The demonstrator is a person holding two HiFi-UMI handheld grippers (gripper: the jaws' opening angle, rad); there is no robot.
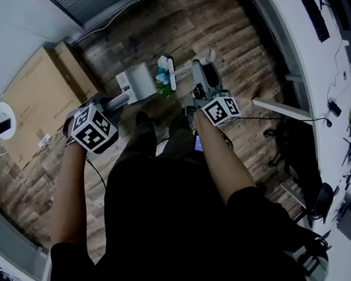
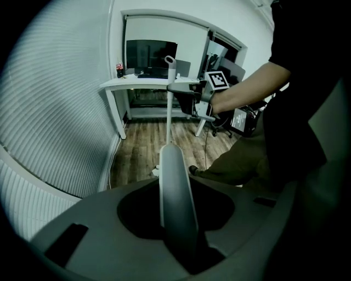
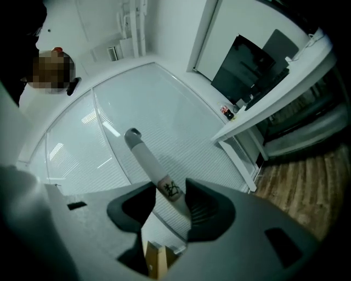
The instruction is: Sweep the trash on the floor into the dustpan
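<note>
In the head view a white dustpan [image 1: 136, 83] rests on the wooden floor ahead of the person's feet. Bluish-white trash [image 1: 162, 78] lies just right of it. My left gripper [image 1: 119, 102] is shut on the dustpan's pale handle [image 2: 174, 186], which runs up between the jaws of the left gripper [image 2: 176, 217]. My right gripper [image 1: 203, 71] is shut on the broom handle [image 1: 184, 68]. In the right gripper view that grey handle [image 3: 147, 156], with a loop at its end, passes between the right gripper [image 3: 171, 200] pads. The broom's head is hard to make out.
A large cardboard box [image 1: 39, 93] stands at the left by the wall. A white desk [image 1: 297, 27] with monitors runs down the right side, with cables and a chair base [image 1: 311, 203] beneath. Another white desk [image 2: 142, 82] stands against the far wall.
</note>
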